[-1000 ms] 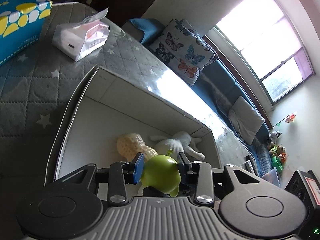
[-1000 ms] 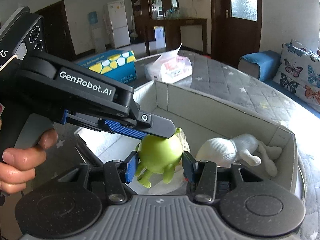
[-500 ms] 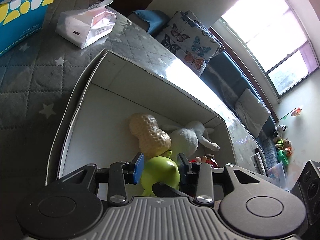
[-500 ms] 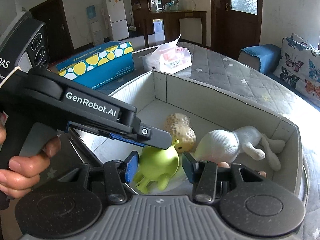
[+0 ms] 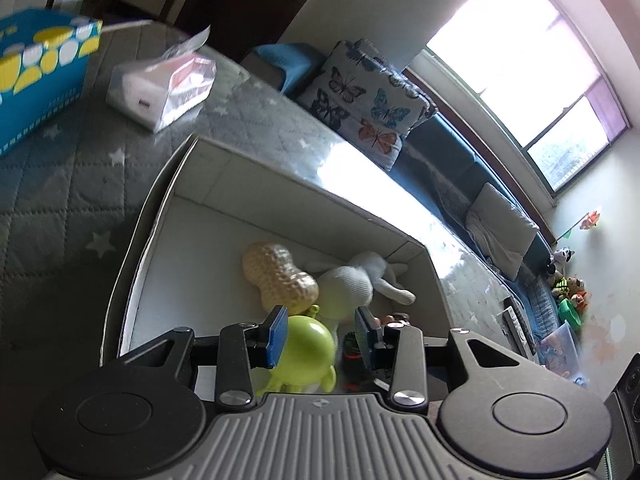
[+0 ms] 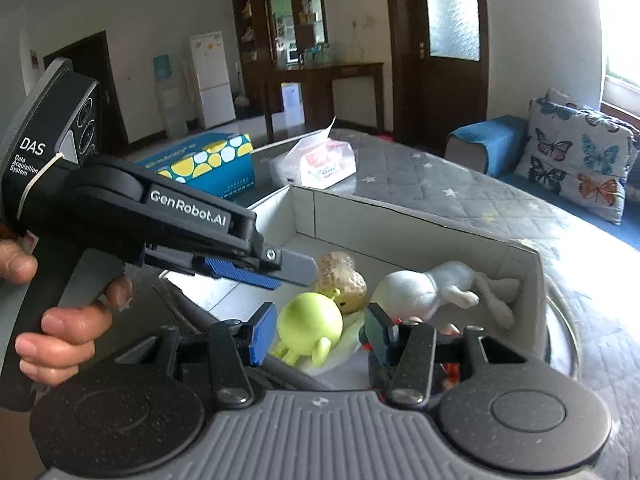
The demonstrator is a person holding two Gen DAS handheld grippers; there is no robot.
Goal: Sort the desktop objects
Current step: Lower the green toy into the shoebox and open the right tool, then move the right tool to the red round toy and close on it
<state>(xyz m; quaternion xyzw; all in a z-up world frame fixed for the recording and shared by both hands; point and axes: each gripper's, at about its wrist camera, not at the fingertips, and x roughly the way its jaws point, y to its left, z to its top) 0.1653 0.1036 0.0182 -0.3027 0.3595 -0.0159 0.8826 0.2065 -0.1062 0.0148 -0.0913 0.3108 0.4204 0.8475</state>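
Observation:
A green round toy point(image 5: 308, 354) with small legs lies on the floor of the white cardboard box point(image 5: 280, 184), beside a tan peanut toy point(image 5: 276, 276) and a white plush rabbit point(image 5: 356, 280). My left gripper point(image 5: 322, 336) is open around the green toy, with a gap on the right side. In the right wrist view the same green toy point(image 6: 312, 320) sits between the spread pads of my open right gripper point(image 6: 319, 334), touching neither. The left gripper's blue-padded finger point(image 6: 296, 270) hangs just above it. A small red and dark item point(image 5: 352, 350) is partly hidden behind the right finger.
A blue tissue box with yellow and white dots point(image 5: 36, 76) and a plastic-wrapped tissue pack point(image 5: 164, 88) lie on the grey star-quilted table cover point(image 5: 60, 184) beyond the box. A butterfly cushion point(image 5: 368, 100) rests on the sofa. A hand point(image 6: 60, 332) holds the left gripper.
The left gripper carried the green toy down into the box and has opened. The toy has dropped away from its right pad and lies on the box floor.

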